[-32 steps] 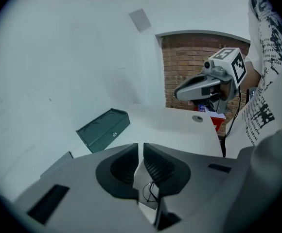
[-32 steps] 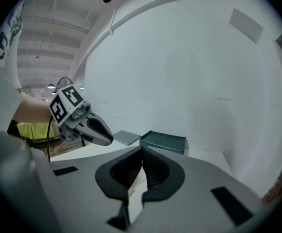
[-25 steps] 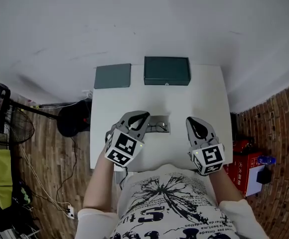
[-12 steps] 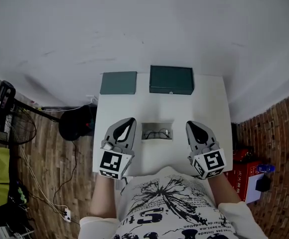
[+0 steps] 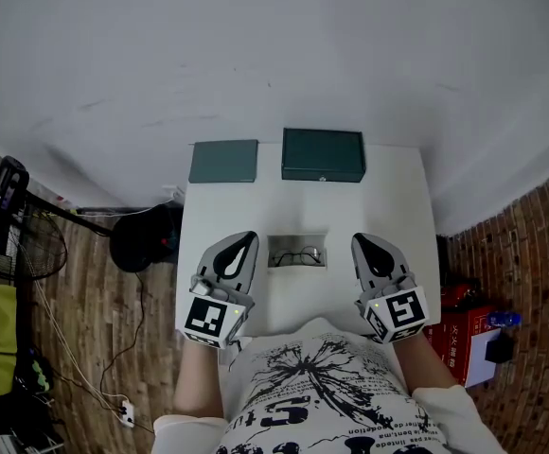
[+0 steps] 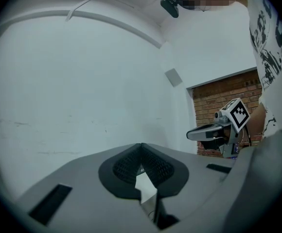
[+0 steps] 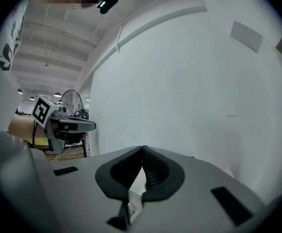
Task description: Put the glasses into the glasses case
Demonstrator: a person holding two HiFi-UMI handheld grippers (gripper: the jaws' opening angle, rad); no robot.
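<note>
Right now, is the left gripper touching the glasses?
Apart. The head view shows a strip of bare table between the left gripper and the glasses.

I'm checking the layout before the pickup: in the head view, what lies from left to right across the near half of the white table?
left tongs → glasses → right tongs
</note>
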